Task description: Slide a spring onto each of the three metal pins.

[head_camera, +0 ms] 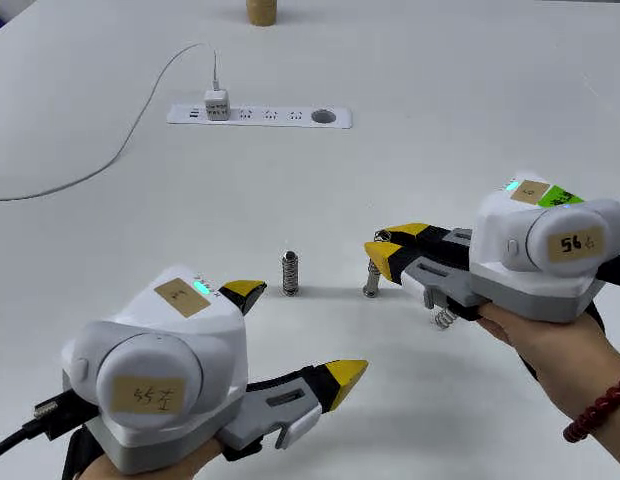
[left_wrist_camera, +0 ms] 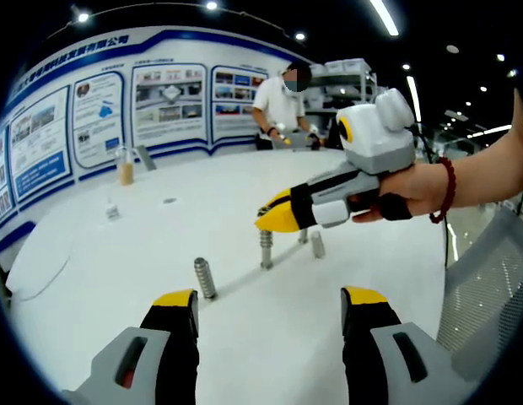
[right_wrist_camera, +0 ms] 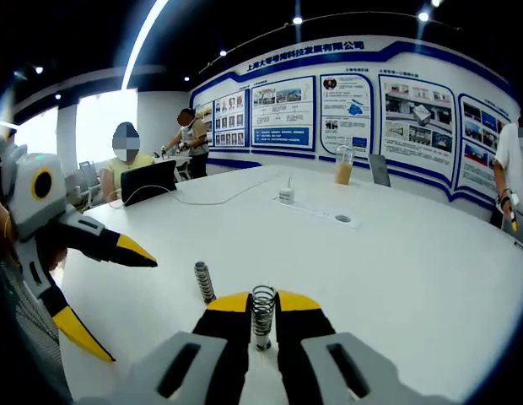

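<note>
A metal pin with a spring on it [head_camera: 290, 272] [left_wrist_camera: 204, 277] [right_wrist_camera: 202, 281] stands upright on the white table [head_camera: 440, 140]. To its right stands a second pin [head_camera: 372, 282] [left_wrist_camera: 266, 250]. My right gripper [head_camera: 378, 247] [right_wrist_camera: 262, 299] [left_wrist_camera: 270, 221] is directly above it, shut on a spring [right_wrist_camera: 262, 310] that hangs over the pin's top. A loose spring [head_camera: 445, 318] lies on the table under the right gripper's body. A further small metal piece [left_wrist_camera: 317, 245] stands behind the second pin. My left gripper [head_camera: 302, 332] [left_wrist_camera: 270, 297] [right_wrist_camera: 128, 310] is open and holds nothing, just short of the sprung pin.
A white power strip [head_camera: 260, 115] with a charger [head_camera: 217, 103] and a cable [head_camera: 110, 160] lies at the back of the table. A tan cup [head_camera: 261, 10] [right_wrist_camera: 344, 164] stands beyond it. People are at the table's far side [left_wrist_camera: 278, 105] [right_wrist_camera: 126, 160].
</note>
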The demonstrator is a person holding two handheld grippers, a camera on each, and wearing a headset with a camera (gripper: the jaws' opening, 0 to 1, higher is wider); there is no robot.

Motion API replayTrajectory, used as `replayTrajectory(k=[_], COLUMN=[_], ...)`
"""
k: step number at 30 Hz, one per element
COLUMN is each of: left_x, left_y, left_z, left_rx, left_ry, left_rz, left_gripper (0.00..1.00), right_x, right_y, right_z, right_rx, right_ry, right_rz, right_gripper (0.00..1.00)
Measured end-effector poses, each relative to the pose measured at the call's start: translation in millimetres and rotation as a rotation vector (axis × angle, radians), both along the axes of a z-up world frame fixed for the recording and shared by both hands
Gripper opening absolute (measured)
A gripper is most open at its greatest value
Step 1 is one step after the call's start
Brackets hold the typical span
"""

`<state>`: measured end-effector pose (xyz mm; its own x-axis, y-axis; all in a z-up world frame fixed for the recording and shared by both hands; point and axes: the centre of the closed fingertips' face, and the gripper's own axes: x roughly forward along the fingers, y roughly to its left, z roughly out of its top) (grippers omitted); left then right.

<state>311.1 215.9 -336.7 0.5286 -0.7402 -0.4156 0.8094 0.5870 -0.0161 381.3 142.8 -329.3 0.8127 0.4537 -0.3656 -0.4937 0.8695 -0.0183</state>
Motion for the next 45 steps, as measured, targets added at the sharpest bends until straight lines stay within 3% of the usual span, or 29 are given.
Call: replayTrajectory(k=[17,32,39,45], left_x=[0.6,1.7,1.7,1.5], left_y=[1.4,2.3,2.8,2.4], left_z=[-0.1,2.2,1.5,1.7], left_rx=[-0.007,-0.021,-0.019,-0.015], left_ry=[0.006,0.005,0.008,0.005], left_rz=[0.002,0.006,0.007,0.008], left_gripper=[0.68,0.67,0.67,0.67], right_x=[0.2,-2.1,-1.8,-2.5], right_y=[1.4,1.1,1.4,2.6], right_z=[-19.5,-33.8,-34.3,-26.9], right_rx=[0.002,-0.03,-0.033,0.0], right_ry=[0.05,0.079,0.087,0.088], right_rz=[-0.018,-0.019,-0.031,-0.041], right_gripper=[0.12,0.12,0.12,0.2])
